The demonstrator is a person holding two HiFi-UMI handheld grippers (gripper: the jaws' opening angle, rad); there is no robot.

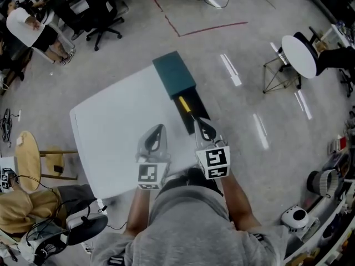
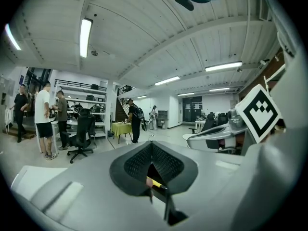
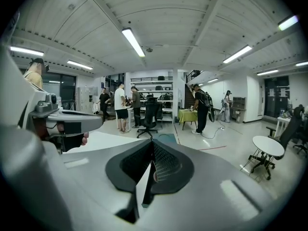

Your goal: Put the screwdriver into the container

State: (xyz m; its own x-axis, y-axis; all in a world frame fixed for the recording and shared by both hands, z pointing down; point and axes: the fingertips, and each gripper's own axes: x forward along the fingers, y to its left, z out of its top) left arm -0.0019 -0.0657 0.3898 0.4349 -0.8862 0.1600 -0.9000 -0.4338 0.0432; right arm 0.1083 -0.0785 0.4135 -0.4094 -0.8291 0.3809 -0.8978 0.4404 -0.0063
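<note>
A screwdriver (image 1: 186, 106) with a yellow handle lies in the dark open container (image 1: 201, 111) at the far right edge of the white table (image 1: 111, 132). A teal box (image 1: 174, 74) adjoins the container's far end. My right gripper (image 1: 201, 124) hovers over the container's near end, jaws shut with nothing between them (image 3: 152, 144). My left gripper (image 1: 160, 128) hangs over the table to the left of it, also shut and empty (image 2: 151, 144). In the left gripper view a bit of the yellow screwdriver (image 2: 154, 182) shows below the closed tips.
The table's right edge runs just past the container. On the floor stand a round white side table (image 1: 299, 55) at the right, a black office chair (image 1: 104, 19) at the back left, and a wooden stool (image 1: 28, 155) at the left. People stand far off.
</note>
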